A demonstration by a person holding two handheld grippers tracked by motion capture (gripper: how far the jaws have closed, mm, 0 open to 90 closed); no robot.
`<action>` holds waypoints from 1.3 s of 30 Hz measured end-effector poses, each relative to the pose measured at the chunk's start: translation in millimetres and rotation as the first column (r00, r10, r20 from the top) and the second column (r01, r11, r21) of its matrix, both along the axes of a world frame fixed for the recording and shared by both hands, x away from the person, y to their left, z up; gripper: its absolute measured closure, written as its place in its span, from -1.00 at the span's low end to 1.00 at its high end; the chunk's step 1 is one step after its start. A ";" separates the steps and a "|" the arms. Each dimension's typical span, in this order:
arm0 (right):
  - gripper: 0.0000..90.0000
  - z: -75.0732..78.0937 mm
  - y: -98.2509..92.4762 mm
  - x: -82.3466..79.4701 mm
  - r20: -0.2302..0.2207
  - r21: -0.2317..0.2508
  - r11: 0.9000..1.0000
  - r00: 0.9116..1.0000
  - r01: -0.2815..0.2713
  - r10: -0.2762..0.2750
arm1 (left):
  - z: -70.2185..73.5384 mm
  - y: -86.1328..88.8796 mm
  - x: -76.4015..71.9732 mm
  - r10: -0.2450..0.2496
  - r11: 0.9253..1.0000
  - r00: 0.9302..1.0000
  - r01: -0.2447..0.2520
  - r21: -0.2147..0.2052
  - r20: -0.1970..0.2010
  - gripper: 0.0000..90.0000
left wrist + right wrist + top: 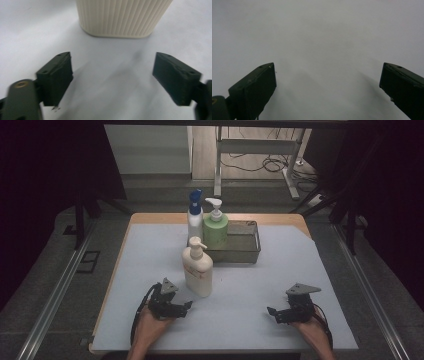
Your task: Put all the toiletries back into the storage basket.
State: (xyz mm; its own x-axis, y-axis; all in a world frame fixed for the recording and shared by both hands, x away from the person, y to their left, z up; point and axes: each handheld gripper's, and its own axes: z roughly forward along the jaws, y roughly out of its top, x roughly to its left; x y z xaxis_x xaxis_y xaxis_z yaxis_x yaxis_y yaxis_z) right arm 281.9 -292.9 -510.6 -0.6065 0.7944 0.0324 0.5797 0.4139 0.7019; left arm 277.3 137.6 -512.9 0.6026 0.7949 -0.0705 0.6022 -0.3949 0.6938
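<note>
Left gripper (189,306) rests low on the surface (250,285), jaws wide with nothing between them, pointing right, just near of the cream bottle (198,269); its view shows the bottle's ribbed base (123,17) standing just beyond the jaws, apart from them. Right gripper (270,311) lies well to the right, jaws wide and empty. Farther off stand a green bottle (215,227), a blue-capped bottle (195,217) and a tray (250,251).

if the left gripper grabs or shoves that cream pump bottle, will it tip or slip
The cream pump bottle stands tall on a narrow base, so a push high up would probably tip it. Its ribbed wall, seen in the left gripper view, should give the pads some hold. The left gripper is open and not touching it.
</note>
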 end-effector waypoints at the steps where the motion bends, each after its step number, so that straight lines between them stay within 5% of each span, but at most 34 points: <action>1: -0.99 1.5 1.5 -0.3 0.002 0.006 1.000 1.000 -0.006 0.006 | -0.8 1.3 -1.1 0.004 1.000 1.000 -0.004 0.011 -0.001 -0.71; 11: -1.00 17.9 23.7 1.7 0.033 0.008 0.998 0.997 -0.067 0.067 | -9.4 5.0 -8.1 0.028 0.998 1.000 -0.029 0.052 0.012 -0.73; 39: -1.00 49.7 96.3 20.4 0.071 0.060 0.971 0.971 -0.233 0.229 | -11.0 4.4 -8.8 0.038 0.998 0.999 -0.038 0.042 0.018 -0.73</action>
State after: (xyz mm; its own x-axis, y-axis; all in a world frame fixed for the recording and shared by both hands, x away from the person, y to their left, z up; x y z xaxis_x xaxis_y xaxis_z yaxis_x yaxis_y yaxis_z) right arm 302.3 -196.7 -460.8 -0.7758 0.6299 0.0364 0.4274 0.4822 0.7648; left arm 268.5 141.9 -524.0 0.5728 0.8193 -0.0258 0.6051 -0.4013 0.6876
